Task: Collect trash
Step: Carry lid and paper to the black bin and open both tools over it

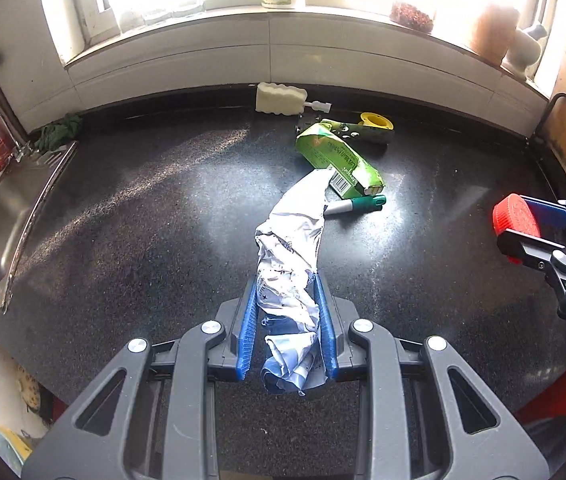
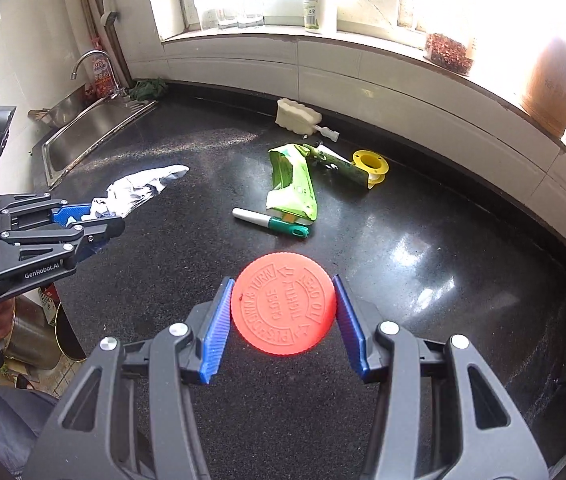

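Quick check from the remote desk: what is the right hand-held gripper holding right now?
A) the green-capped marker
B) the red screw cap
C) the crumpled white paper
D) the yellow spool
B: the right hand-held gripper has its blue pads pressed on either side of the red screw cap, held above the counter; the crumpled white paper is in the left hand-held gripper.

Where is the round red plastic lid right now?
The round red plastic lid is pinched between the right gripper pads, held above the dark speckled countertop, nearer the camera than the green-capped marker.
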